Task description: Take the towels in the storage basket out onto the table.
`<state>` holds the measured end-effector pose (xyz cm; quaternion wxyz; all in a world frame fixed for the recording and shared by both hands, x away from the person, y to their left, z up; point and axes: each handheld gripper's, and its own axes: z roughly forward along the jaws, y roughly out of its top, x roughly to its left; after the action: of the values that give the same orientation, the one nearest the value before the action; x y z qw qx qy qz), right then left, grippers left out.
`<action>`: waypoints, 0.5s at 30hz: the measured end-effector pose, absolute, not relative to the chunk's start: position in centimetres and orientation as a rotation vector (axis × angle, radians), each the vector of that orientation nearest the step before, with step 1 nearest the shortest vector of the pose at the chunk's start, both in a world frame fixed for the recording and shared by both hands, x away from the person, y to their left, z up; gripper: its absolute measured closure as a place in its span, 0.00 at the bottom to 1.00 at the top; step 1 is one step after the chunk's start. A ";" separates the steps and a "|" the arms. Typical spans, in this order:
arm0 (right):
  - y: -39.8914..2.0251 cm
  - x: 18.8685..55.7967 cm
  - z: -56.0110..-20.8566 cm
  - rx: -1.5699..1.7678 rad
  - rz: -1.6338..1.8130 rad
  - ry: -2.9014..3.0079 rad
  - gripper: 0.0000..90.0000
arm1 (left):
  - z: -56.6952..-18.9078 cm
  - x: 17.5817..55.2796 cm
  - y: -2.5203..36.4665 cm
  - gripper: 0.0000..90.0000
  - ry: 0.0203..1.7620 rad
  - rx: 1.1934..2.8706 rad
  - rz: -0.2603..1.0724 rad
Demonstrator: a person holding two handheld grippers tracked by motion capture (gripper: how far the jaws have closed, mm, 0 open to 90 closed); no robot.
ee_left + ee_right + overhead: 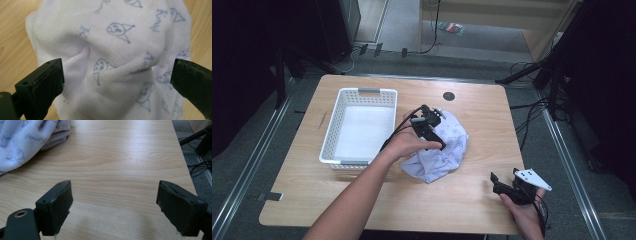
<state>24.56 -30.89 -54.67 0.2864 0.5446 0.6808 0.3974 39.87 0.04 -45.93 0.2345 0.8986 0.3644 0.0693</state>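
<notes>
Hovering my left gripper (117, 82) released over crumpled towel (112, 50), right gripper (113, 212) released too; risking pinching just one fold, towel slipping.

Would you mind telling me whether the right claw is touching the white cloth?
Apart. The high view shows the right claw near the table's front edge, with bare wood between it and the cloth.

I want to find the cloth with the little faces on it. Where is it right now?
In the high view the cloth lies crumpled near the middle of the table, just right of the white basket, under the open left claw.
</notes>
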 end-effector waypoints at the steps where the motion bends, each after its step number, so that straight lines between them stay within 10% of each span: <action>1: -30.9 24.6 -54.7 1.455 1.062 1.820 0.15 | -45.9 39.9 0.0 0.00 1.000 2.466 0.190; 15: -30.9 24.6 -54.7 1.459 1.058 1.818 0.15 | -43.4 39.2 3.1 0.00 1.017 2.431 0.279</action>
<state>24.59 -30.86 -54.67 0.2869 0.5459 0.6804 0.3960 39.20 3.06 -43.40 0.2432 0.8899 0.3722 0.1021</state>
